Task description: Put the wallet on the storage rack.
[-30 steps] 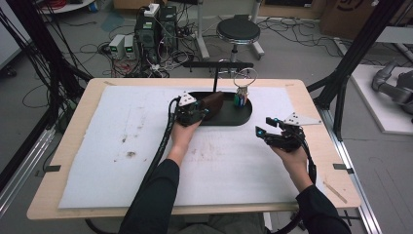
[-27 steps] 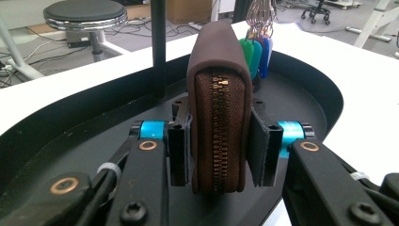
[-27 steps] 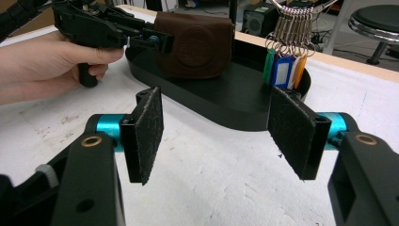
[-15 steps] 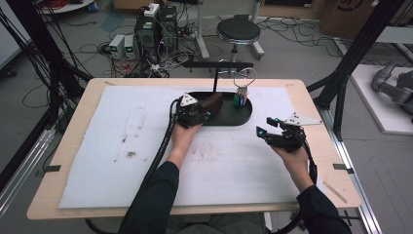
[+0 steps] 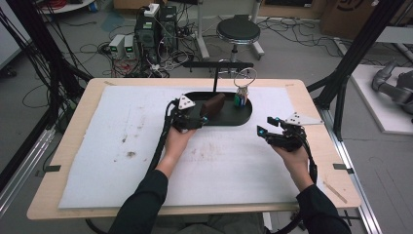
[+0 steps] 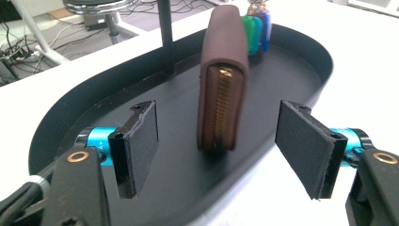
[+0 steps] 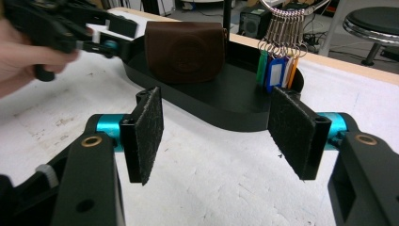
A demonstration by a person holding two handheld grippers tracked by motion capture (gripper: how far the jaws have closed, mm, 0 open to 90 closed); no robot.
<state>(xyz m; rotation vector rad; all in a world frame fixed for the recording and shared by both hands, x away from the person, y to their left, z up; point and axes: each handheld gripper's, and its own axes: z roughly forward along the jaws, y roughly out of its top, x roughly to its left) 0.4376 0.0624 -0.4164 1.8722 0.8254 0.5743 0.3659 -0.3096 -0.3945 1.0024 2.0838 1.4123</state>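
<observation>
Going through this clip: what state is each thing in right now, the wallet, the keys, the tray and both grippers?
Brown wallet: standing on its edge in the tray, zipped shut, free of the pads.
Key bunch: hanging from the stand, tags down at the tray's end.
Black tray: flat on the white mat.
Left gripper: jaws just opened, wallet between them, untouched.
Right gripper: open, empty, above the mat.

- Brown leather zip wallet (image 6: 222, 75): stands upright on its edge in the black oval tray (image 6: 301, 52), brass zipper end facing the left gripper (image 6: 219, 150), between its parted pads, touching neither; well apart from the right gripper (image 7: 216, 136).
</observation>
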